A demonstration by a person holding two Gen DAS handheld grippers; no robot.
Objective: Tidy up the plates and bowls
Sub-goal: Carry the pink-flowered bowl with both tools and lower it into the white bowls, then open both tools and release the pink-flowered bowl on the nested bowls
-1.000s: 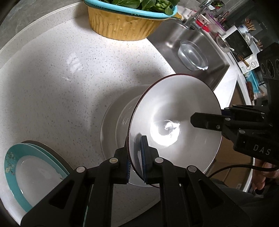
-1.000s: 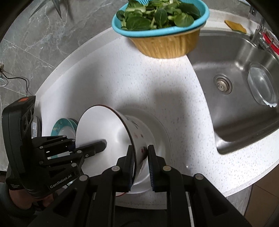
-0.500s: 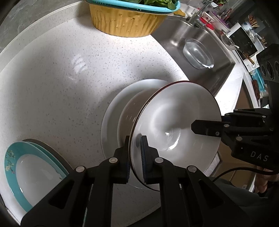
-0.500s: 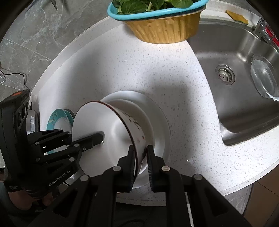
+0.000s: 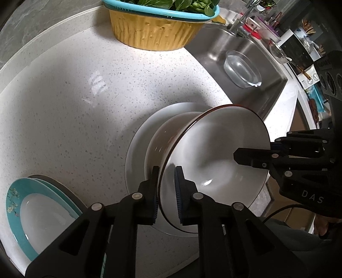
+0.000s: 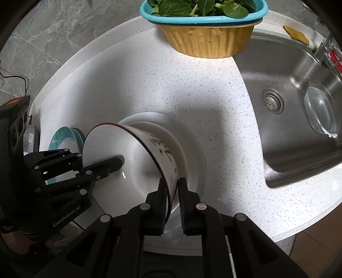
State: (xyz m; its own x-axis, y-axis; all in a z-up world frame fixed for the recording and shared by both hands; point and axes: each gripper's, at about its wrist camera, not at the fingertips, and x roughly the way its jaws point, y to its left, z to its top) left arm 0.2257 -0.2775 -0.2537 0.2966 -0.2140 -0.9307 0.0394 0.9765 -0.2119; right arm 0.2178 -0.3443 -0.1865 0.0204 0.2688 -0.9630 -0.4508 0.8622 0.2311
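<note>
- Two grippers shared one bowl (image 5: 213,162): a white bowl with a dark red rim, tipped on its side so its mouth faced the left of the desk, its base over a white dish (image 5: 162,136) that sat on a wide white plate (image 5: 136,149).
- Left gripper (image 5: 167,188) had its fingers nearly closed, one inside and one outside the bowl's wall at the near rim, clamped on it.
- Right gripper (image 6: 172,200) pinched the opposite part of the rim the same way, fingers narrowly apart with only the wall between them; a dark printed pattern showed on the bowl's outside beside it.
- Whether the bowl's base already touched the dish below could not be told from either view.
- Beyond the stack, a teal-rimmed plate (image 5: 15,203) lay on a second one at the left edge of the desk (image 5: 74,96), well apart from the white plate.
- Farther back stood a yellow basket (image 5: 154,32) with a blue strainer of greens (image 5: 181,6) in it; a glass bowl (image 5: 242,70) lay in the sink (image 5: 215,47).
- Risks, as I judged them:
  - both grips were thin rim pinches on glazed ware, so an uneven release could let the tilted bowl roll or slide off the dish;
  - lowering it still tilted could knock its rim on the dish and chip either;
  - the stack sat near the desk's front edge, so a shove might push it over.
</note>
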